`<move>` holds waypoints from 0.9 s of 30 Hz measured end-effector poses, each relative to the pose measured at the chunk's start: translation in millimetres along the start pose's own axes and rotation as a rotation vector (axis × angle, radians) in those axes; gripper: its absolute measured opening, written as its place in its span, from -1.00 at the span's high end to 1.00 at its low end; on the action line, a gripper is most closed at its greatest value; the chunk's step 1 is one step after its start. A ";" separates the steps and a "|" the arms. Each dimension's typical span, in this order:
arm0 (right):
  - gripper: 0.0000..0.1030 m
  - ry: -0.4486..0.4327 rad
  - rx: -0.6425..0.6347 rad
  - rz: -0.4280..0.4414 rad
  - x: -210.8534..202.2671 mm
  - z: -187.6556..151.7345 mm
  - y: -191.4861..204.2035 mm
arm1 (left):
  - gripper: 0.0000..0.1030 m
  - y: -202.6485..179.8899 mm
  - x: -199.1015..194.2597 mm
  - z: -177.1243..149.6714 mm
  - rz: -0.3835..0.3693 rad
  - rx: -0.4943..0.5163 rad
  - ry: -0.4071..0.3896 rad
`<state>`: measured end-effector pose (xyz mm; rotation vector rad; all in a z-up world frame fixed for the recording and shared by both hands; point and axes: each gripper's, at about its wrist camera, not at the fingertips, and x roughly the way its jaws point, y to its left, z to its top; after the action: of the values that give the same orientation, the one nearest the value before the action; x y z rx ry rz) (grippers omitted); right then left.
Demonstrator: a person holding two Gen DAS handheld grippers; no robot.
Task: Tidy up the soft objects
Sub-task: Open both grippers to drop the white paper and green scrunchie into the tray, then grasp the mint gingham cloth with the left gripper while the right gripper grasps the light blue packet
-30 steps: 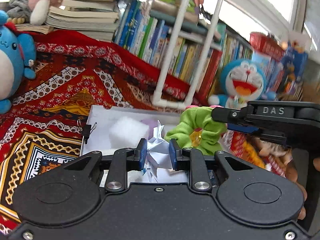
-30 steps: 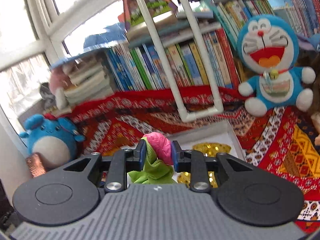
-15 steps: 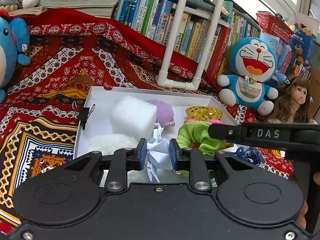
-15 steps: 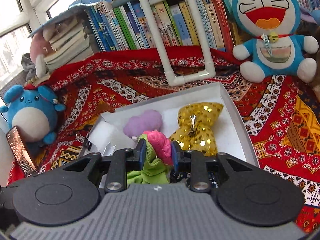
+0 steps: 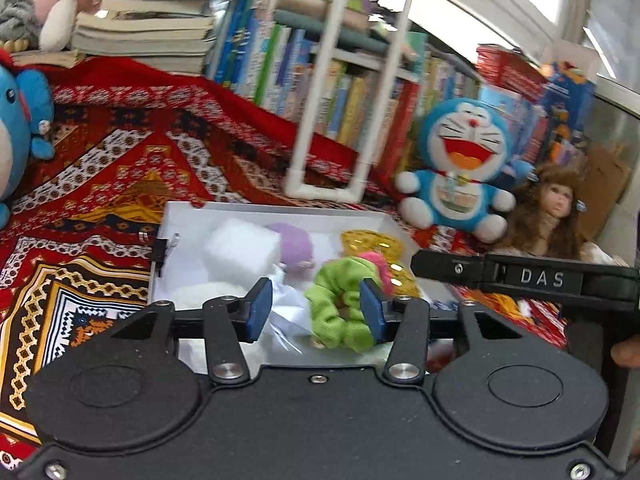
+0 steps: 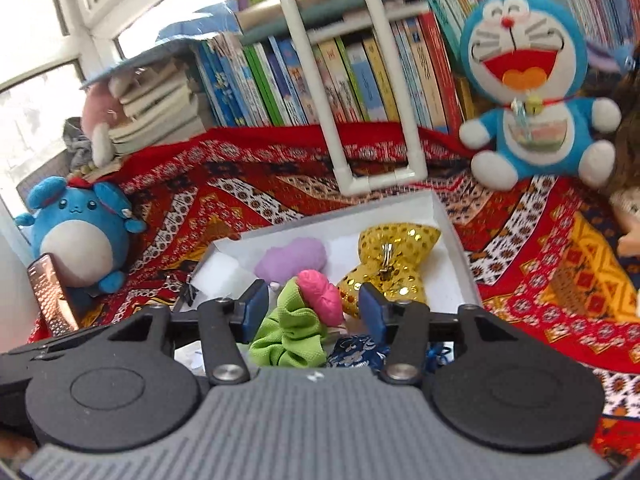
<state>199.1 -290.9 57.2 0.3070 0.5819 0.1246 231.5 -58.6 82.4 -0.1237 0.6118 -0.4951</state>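
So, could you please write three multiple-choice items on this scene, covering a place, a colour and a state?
1. Where does the gold sequinned bow lie?
A. in the white box
B. on the book stack
C. on the blue plush

2. What colour is the scrunchie between the right gripper fingers?
A. purple
B. green and pink
C. white

3. How do the left gripper pads stand?
A. clamped on paper
B. apart
C. out of view

Answers: 1 A, box walls surround the bow; 2 B, green folds with a pink part; 3 B, jaws opening, gaps show beside the white paper.
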 end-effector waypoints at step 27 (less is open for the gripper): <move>-0.43 0.005 -0.314 -0.043 -120.3 -125.8 -16.2 | -0.31 -58.8 17.8 -40.8 -0.048 0.128 0.185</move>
<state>29.6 -299.1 15.1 -0.0106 0.5638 0.1734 196.5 -117.4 54.9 0.0297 0.7566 -0.5951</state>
